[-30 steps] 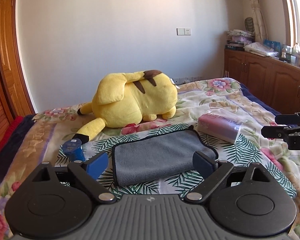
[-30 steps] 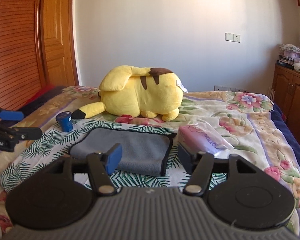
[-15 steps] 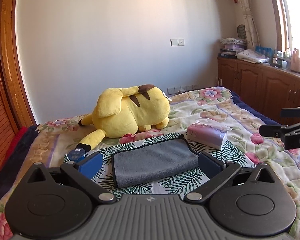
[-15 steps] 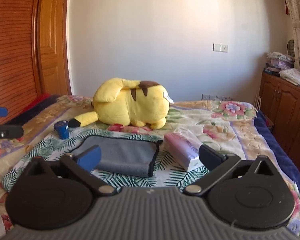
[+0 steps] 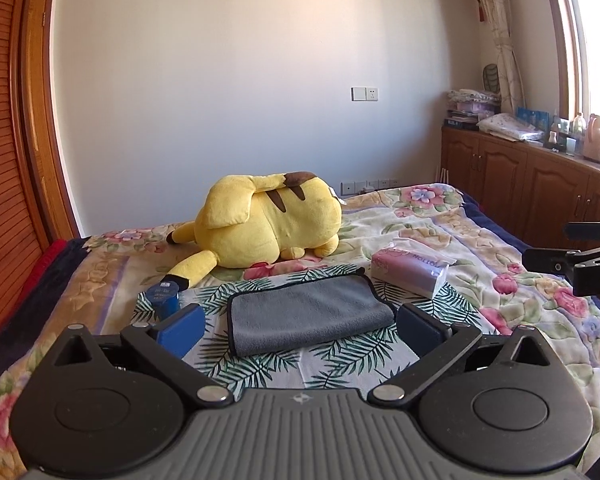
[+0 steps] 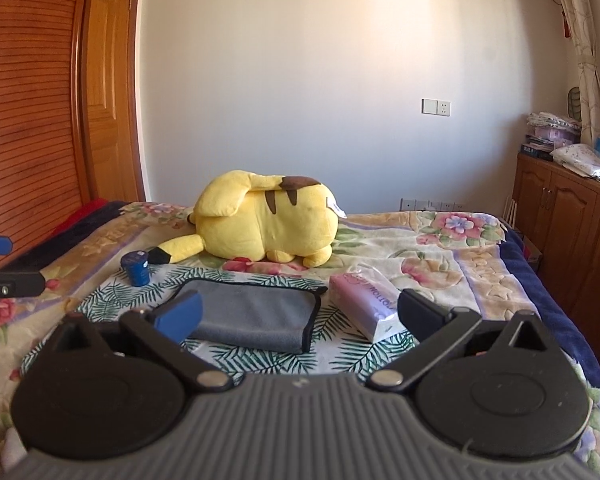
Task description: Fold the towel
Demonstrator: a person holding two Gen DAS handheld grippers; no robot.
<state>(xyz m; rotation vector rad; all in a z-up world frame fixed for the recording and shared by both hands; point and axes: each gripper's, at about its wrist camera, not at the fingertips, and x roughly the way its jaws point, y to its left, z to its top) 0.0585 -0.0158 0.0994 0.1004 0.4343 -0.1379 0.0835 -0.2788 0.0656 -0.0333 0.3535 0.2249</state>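
Towel [image 5: 306, 312] ahead — between left tool [image 5: 300, 326] fingers.

Left gripper [image 5: 300, 326]: black linkage arms with silver pivot screws, two round black discs and a ribbed grey body bearing a small emblem. One finger pad [image 5: 181, 329] is bright blue, the other dark navy. Right gripper [image 6: 298, 316] looks the same (white letters "DA" show on its side in the left view).
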